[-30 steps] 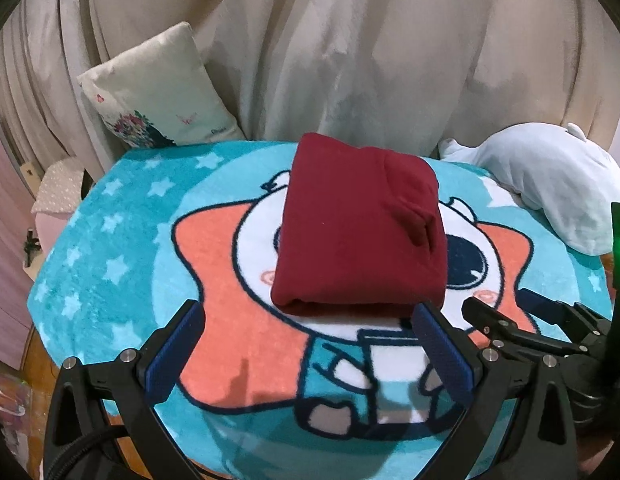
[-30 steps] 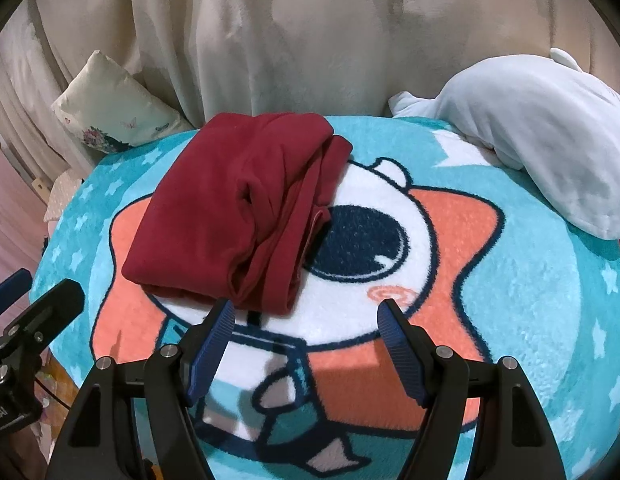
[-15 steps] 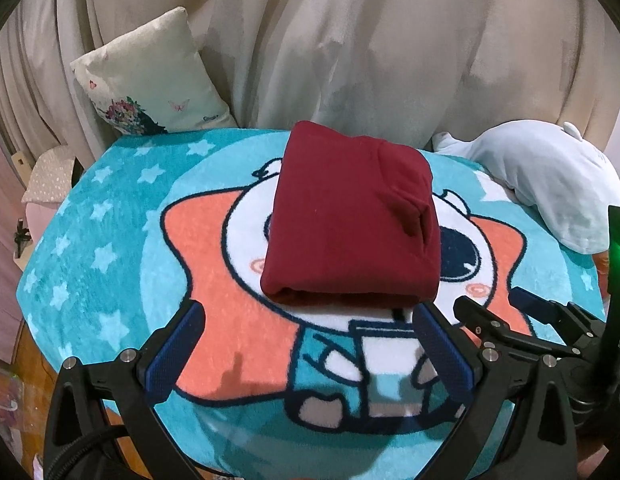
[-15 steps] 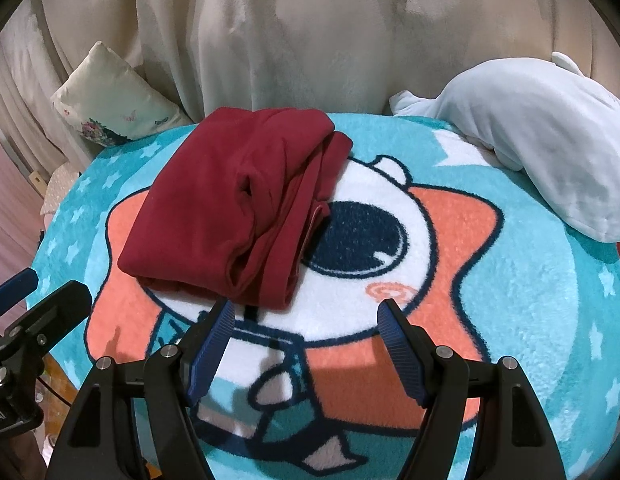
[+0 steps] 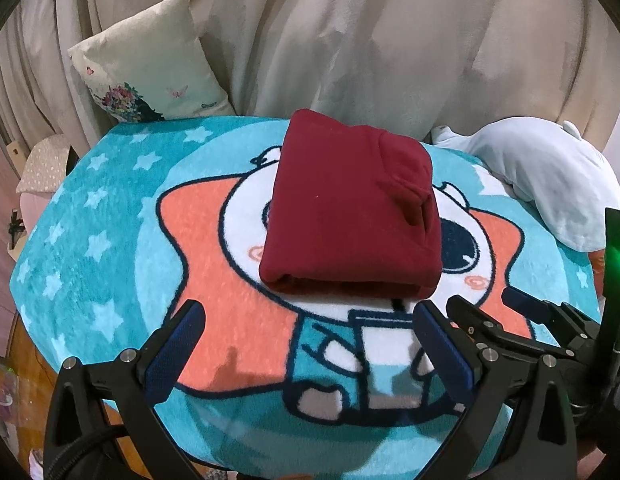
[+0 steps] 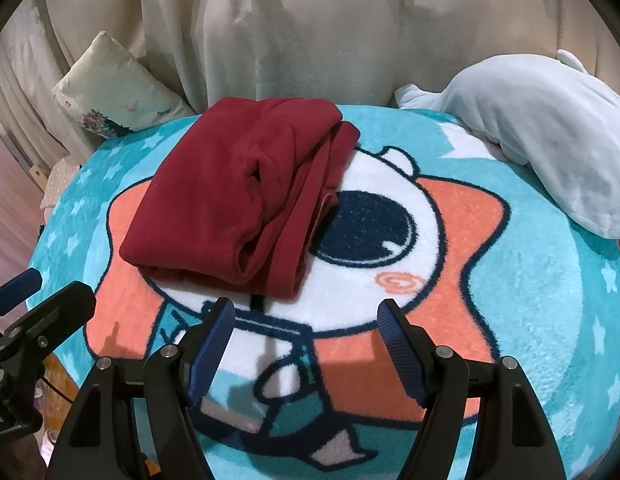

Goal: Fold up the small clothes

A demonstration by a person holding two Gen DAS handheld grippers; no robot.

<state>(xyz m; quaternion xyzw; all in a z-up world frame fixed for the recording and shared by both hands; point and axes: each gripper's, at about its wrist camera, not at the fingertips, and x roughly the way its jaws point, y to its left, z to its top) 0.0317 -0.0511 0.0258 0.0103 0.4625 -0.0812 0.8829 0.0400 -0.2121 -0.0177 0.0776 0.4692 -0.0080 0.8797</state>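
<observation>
We see the folded red garment [image 5: 350, 208] lying on the cartoon blanket [image 5: 110, 216]. Our left gripper [image 5: 306, 344] and right gripper [image 6: 306, 344] hover near its edge, both spread wide, holding nothing.

No legible text, labels — none readable

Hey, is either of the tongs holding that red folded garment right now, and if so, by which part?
Nothing is held. The left tongs and right tongs are both open, short of the folded red garment, which lies alone on the cartoon blanket.
</observation>
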